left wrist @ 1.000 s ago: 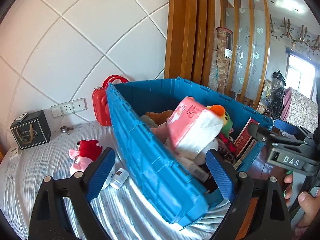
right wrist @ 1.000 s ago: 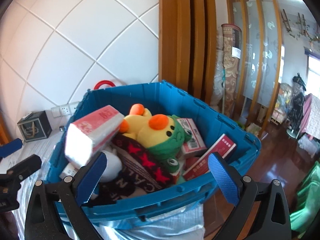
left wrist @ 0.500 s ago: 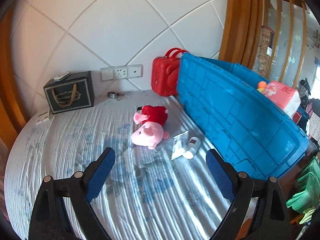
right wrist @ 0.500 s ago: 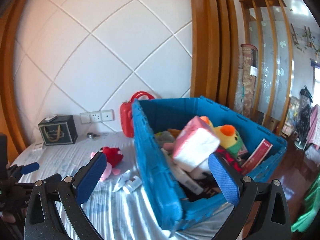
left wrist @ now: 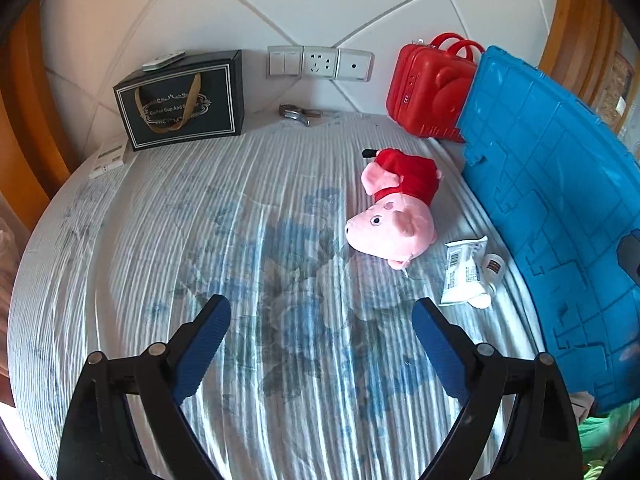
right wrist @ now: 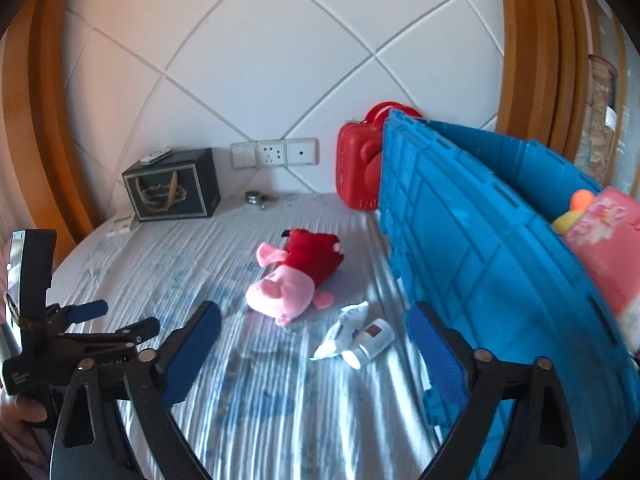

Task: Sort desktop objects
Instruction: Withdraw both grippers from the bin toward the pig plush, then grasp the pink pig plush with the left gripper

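Striped tablecloth (left wrist: 160, 240), both grippers (left wrist: 320, 344) (right wrist: 316, 344) spread and empty; pig plush (left wrist: 396, 208) beside crate (left wrist: 560, 220) — soft, could slip; packet (left wrist: 464, 272) perhaps thin.

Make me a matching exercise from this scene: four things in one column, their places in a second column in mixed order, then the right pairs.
Things
1. pig plush
2. red case
3. remote
4. white packet

Places
A. on top of the black gift box
B. against the wall, beside the blue crate
C. mid-cloth, lying on its side
D. next to a small white bottle, close to the crate's side

Pairs: 1-C, 2-B, 3-A, 4-D
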Demonstrator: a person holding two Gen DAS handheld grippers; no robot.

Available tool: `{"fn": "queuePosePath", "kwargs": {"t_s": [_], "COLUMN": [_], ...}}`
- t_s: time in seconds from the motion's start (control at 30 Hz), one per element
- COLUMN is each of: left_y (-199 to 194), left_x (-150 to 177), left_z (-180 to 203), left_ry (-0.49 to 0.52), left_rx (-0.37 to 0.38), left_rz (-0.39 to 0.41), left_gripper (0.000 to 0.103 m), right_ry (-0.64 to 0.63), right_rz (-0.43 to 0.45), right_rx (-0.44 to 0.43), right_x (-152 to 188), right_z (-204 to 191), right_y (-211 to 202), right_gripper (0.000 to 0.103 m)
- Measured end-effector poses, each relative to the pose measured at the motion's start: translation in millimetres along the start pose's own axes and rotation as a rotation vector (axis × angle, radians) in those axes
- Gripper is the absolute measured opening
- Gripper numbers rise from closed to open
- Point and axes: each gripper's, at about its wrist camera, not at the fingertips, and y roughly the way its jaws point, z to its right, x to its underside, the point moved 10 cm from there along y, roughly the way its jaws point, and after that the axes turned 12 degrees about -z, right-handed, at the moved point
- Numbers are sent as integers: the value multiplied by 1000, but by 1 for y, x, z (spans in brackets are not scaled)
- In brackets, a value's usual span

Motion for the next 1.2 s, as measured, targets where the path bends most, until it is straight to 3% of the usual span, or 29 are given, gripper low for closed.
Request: {"fn": "queuePosePath", "kwargs": {"t_s": [0.13, 0.23, 0.37, 0.43, 0.5, 0.6, 0.63, 0.67, 0.73, 0.83, 0.9, 0.93, 1.03, 1.1, 1.17, 1.2], "left_y": [53, 91, 150, 179, 181, 170, 167, 163, 159, 150, 148, 149, 132, 120, 116, 118], "left_x": [-29, -54, -78, -81, -83, -76, -73, -69, -66, -65, -68, -67, -65, -64, -67, -69], "left_z": [25, 64, 102, 107, 105, 86, 75, 60, 28, -25, -68, -83, -92, -74, -43, -27], "left_ry": [30, 111, 206, 252, 270, 331, 348, 356, 347, 332, 301, 268, 156, 172, 220, 245], "left_rx": [42, 103, 89, 51, 84, 90, 79, 68, 42, -91, -265, -266, -119, -70, -16, 15], "left_rz": [-54, -58, -98, -136, -113, -105, -106, -113, -136, -134, -137, -157, -147, -120, -96, -92], "left_gripper": [93, 93, 93, 93, 92, 84, 84, 84, 84, 84, 77, 76, 76, 76, 80, 81], "right_ry": [-25, 7, 40, 57, 57, 54, 54, 61, 74, 62, 61, 61, 59, 71, 78, 77], "right_rz": [-62, -94, -141, -164, -185, -220, -233, -250, -285, -311, -328, -336, -357, -362, -353, -347], "right_rx": [-39, -66, -62, -67, -64, -57, -57, -66, -99, -112, -140, -151, -177, -180, -165, -161], "right_x": [-16, -27, -37, -41, -44, -43, -41, -38, -31, -19, -11, -8, -1, 0, -1, -3], "right_z": [-5, 1, 14, 17, 19, 18, 17, 16, 13, 6, 0, -3, -9, -9, -6, -4], "right_y": [58, 96, 145, 166, 184, 207, 213, 220, 231, 238, 238, 238, 242, 243, 243, 242], "right_gripper": [70, 70, 70, 70, 70, 64, 48, 40, 40, 40, 40, 40, 42, 52, 82, 84]}}
